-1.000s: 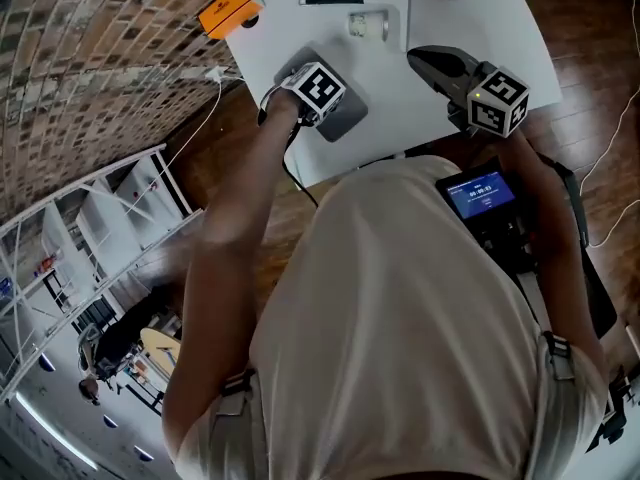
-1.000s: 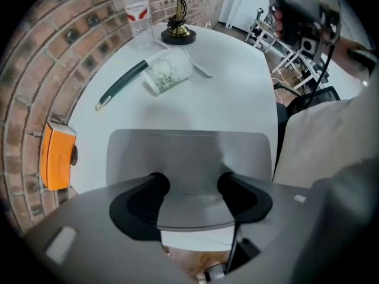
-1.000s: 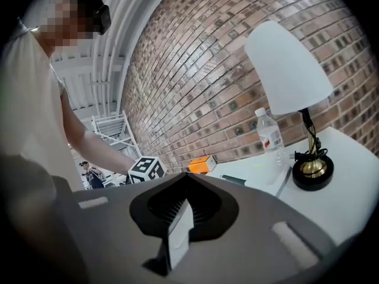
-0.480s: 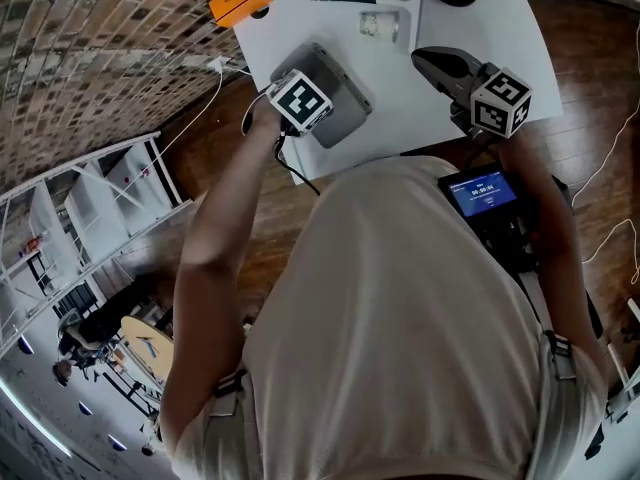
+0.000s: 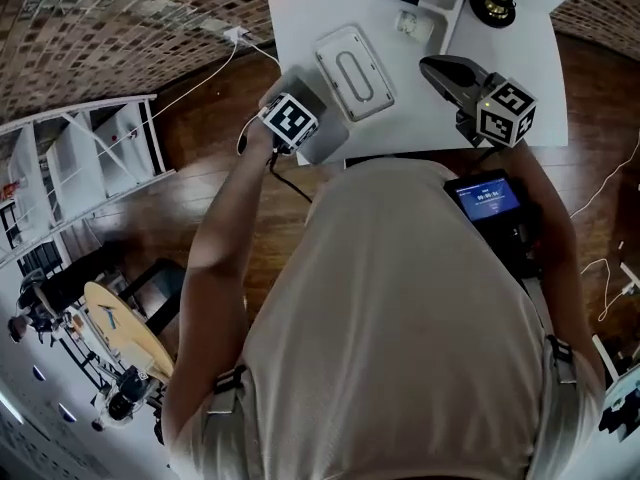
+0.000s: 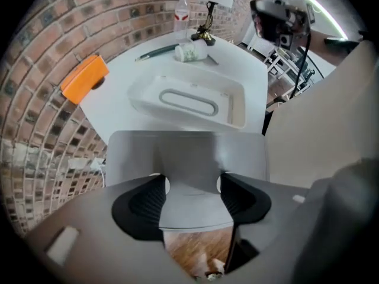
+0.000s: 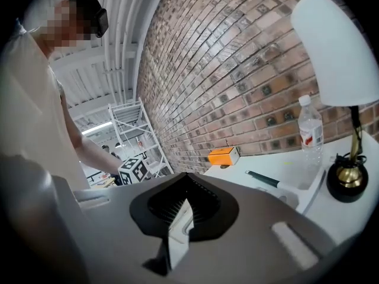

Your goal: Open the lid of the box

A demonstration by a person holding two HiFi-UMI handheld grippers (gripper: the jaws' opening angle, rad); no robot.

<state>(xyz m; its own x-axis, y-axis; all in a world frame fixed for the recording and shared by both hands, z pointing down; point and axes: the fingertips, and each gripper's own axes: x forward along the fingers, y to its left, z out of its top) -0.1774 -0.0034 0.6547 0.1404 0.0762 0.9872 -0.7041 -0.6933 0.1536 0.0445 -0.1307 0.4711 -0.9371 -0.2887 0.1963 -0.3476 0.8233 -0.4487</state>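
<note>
At the left gripper view's lower centre, the left gripper (image 6: 190, 189) grips the grey lid (image 6: 185, 152), already clear of the box (image 6: 234, 102) (right gripper (image 7: 182, 209) closed, empty); the next move is probably laying it on the table (image 6: 251, 70).

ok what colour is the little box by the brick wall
The little box is orange, clearest in the left gripper view.

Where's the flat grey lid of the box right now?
In the left gripper view, the flat grey lid is clamped in the left tool, at the white table's near edge, just before the open white box.
</note>
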